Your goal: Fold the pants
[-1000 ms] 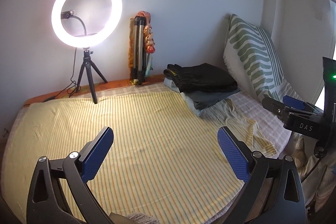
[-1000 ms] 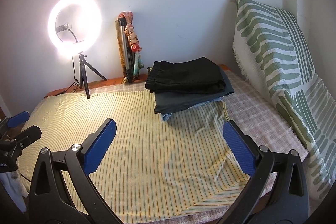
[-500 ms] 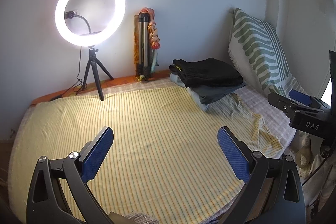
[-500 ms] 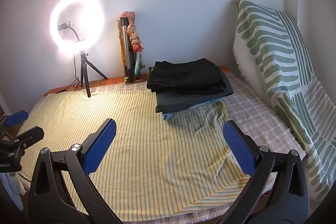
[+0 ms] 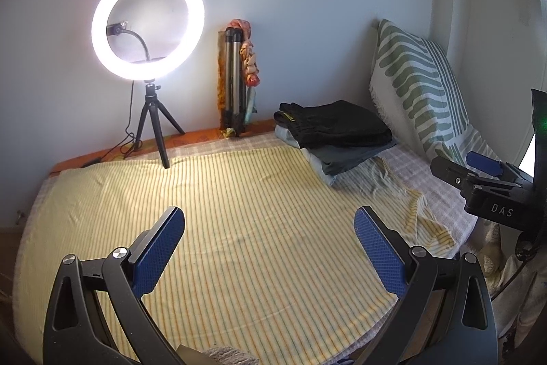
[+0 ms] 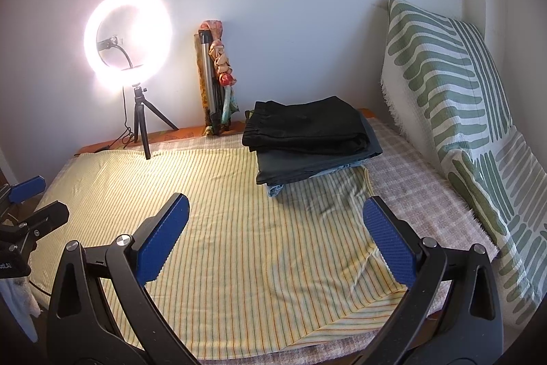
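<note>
A stack of folded pants (image 5: 336, 132) lies at the far right of the bed, black pair on top of grey and light blue ones; it also shows in the right wrist view (image 6: 309, 139). My left gripper (image 5: 270, 248) is open and empty above the yellow striped sheet (image 5: 212, 211). My right gripper (image 6: 273, 235) is open and empty above the same sheet (image 6: 222, 221), well short of the stack. The right gripper also shows at the right edge of the left wrist view (image 5: 492, 183), and the left one at the left edge of the right wrist view (image 6: 27, 214).
A lit ring light on a small tripod (image 5: 148, 29) stands at the back left. A folded tripod with cloth (image 5: 236, 81) leans on the wall. A green striped pillow (image 6: 444, 74) stands along the right side. A cable (image 5: 112, 153) runs along the far edge.
Both grippers have drawn back and up a little from the bed, so the stack and ring light look slightly farther. Both stay open and empty.
</note>
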A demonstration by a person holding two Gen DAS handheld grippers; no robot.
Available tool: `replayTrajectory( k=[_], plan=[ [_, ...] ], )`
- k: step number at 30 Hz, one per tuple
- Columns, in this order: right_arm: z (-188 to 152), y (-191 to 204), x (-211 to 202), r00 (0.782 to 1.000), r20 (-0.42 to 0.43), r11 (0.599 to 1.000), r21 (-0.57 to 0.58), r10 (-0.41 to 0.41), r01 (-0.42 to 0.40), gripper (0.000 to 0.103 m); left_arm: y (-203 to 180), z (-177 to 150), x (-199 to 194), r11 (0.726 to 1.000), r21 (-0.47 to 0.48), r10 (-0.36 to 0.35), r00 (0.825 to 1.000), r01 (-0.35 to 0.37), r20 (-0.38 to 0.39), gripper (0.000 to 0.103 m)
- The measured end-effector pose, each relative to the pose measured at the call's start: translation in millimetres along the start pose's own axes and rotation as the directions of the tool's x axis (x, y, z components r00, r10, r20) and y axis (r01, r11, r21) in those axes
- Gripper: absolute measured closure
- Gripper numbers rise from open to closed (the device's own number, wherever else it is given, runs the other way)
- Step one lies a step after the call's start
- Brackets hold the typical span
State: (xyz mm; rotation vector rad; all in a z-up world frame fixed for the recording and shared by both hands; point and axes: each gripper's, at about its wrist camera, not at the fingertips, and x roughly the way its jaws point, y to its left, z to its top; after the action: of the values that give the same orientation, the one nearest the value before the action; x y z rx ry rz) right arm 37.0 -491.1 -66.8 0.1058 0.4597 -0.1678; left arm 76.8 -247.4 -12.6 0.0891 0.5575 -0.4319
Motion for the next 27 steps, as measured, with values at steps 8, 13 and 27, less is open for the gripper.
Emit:
replayTrajectory(
  k=[8,13,27],
  plan=[
    [0.3,1.9,-1.8,1.0,0.0,1.0,-0.007,0.004,-0.004,0.0,-0.6,0.4,-2.0,1.0,0.0,0.005,1.0,-0.005,0.004,0.004],
    [0.6,3.7,-1.2,1.0,-0.005,1.0,-0.005,0.011,-0.011,0.0,-2.0,0.2,-2.9,1.0,0.002,0.001,1.0,-0.001,0.005,0.004],
    [-1.7,5.4,-0.2,1.0,-0.014,1.0,-0.003,0.012,-0.012,0.0,-2.7,-0.7,-1.8,1.0,0.007,-0.004,1.0,0.004,-0.007,0.004]
  ],
)
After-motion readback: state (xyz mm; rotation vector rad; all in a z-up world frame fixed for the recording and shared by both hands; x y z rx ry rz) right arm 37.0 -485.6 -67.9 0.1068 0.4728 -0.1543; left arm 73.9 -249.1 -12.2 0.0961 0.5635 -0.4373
